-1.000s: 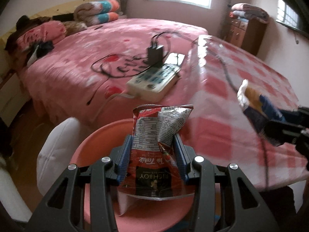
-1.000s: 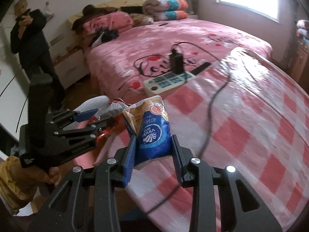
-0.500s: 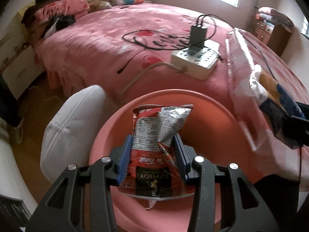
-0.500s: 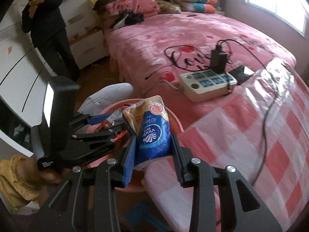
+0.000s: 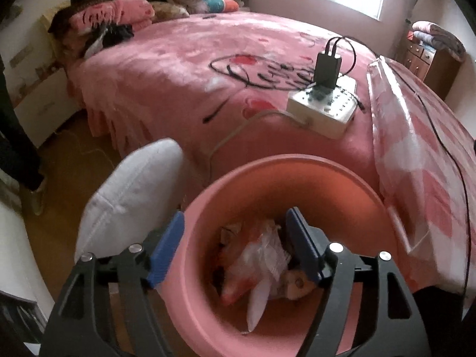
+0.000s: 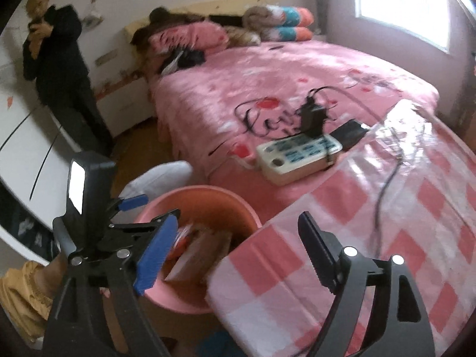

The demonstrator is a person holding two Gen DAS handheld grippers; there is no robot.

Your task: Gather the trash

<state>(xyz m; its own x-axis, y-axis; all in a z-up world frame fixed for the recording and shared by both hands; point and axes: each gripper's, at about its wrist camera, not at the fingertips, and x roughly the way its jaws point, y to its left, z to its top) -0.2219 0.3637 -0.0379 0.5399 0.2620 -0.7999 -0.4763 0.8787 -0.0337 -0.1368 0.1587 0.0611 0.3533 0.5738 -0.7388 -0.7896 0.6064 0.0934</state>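
So this is the drop-off step of the trash run, and it looks basically done. Left to right: the left gripper (image 5: 235, 244) hangs right over the pink bin (image 5: 342, 175), fingers spread apart with nothing pinched between them, and the crumpled wrappers (image 5: 261, 264) sit down inside the bin under it. The right gripper (image 6: 235, 250) is at the table (image 6: 386, 238) edge beside the bin, fingers wide open and empty too.

Versus a second ago: the left one was clamped on a red snack bag and the right on a blue-and-yellow packet. Both sets of fingers have just been opening, and both packs are gone from them, presumably into the bin.

Next move, I'd guess: pull both back and scan the table and bed (image 5: 184, 68) for more trash.
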